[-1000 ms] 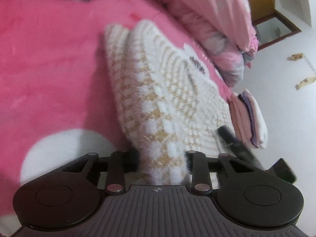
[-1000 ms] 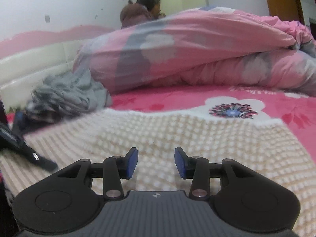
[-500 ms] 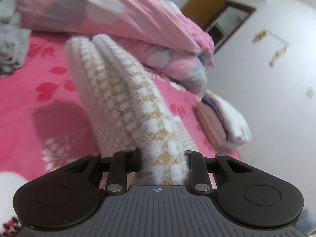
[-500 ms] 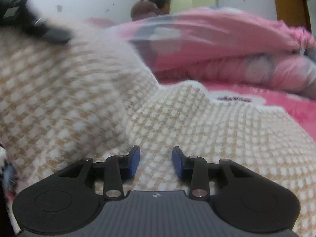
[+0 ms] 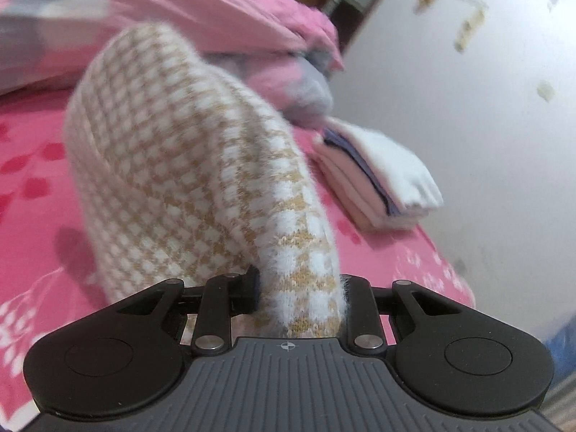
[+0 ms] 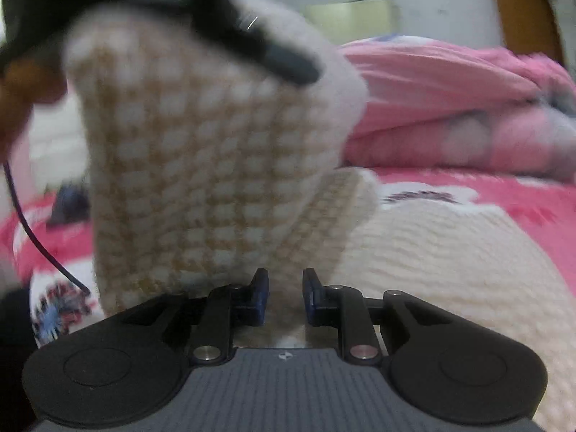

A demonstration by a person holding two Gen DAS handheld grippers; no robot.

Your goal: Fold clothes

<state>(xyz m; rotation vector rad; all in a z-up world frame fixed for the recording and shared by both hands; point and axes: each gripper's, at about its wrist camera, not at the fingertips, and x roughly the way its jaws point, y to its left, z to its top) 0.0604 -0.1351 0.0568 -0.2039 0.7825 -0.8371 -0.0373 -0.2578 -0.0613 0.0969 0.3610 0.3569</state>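
Observation:
A white and tan checked knit sweater point(image 5: 187, 165) lies on the pink bed. My left gripper point(image 5: 298, 295) is shut on a thick fold of it and holds that fold lifted, so the fabric arches up from the bed. In the right wrist view the same sweater point(image 6: 201, 165) hangs raised in front, with the left gripper point(image 6: 252, 36) at its top edge. My right gripper point(image 6: 284, 297) sits low over the flat part of the sweater point(image 6: 450, 259), its blue pads point(image 6: 261, 295) a narrow gap apart with fabric showing between them.
A pink floral bedsheet point(image 5: 32, 194) covers the bed. A rumpled pink and grey duvet point(image 6: 450, 108) lies behind. A stack of folded clothes point(image 5: 378, 176) sits at the bed's edge by the white wall point(image 5: 468, 108).
My left gripper has lifted the sweater fold higher and carried it over toward the right gripper. The right gripper's pads have come closer together on the sweater.

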